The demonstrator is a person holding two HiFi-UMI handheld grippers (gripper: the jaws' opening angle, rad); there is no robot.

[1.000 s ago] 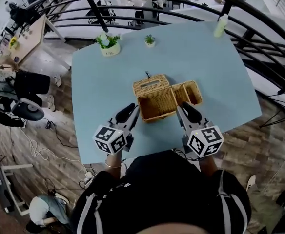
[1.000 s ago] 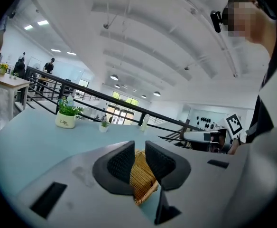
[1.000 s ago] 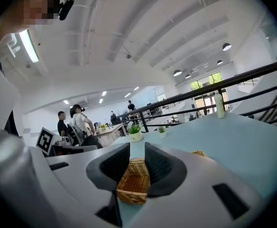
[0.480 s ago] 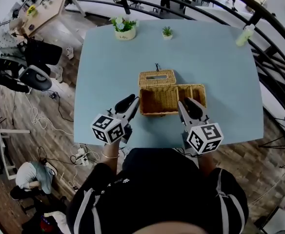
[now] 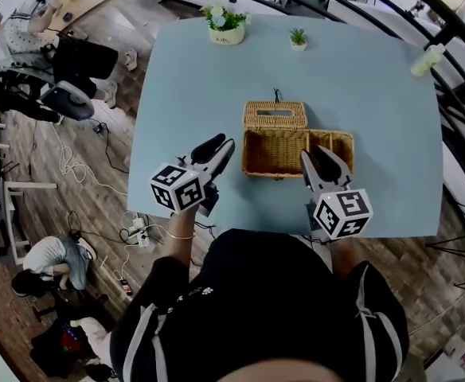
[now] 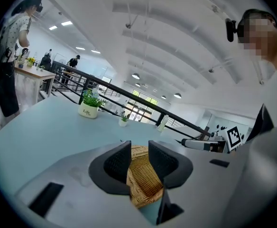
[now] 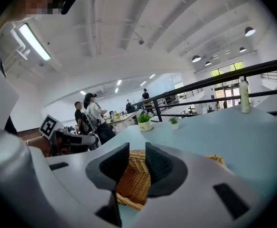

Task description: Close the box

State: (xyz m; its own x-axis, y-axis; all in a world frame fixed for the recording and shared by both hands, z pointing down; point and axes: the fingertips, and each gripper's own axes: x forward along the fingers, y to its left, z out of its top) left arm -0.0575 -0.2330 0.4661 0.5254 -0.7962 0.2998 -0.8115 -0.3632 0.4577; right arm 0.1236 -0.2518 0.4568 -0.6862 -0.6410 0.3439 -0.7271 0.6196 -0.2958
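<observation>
One wicker box [image 5: 274, 153] sits open near the middle of a pale blue table [image 5: 185, 94]. It has two lid flaps, both folded outward. A back flap [image 5: 275, 115] with a slot lies behind the box, and a side flap [image 5: 334, 142] lies open at its right.

Two hand-held grippers reach toward the box from the table's near edge. The left gripper [image 5: 219, 147] hovers just left of the box, apart from it. Its jaws have just been opening and stand a little apart, with nothing between them. The right gripper [image 5: 322, 156] is at the box's front right corner, jaws slightly apart and gripping nothing. Whether it touches the wicker is unclear.

Along the far edge stand two potted plants, a larger plant [image 5: 225, 21] and a smaller plant [image 5: 298, 37]. One bottle [image 5: 426, 59] stands at the far right corner.
</observation>
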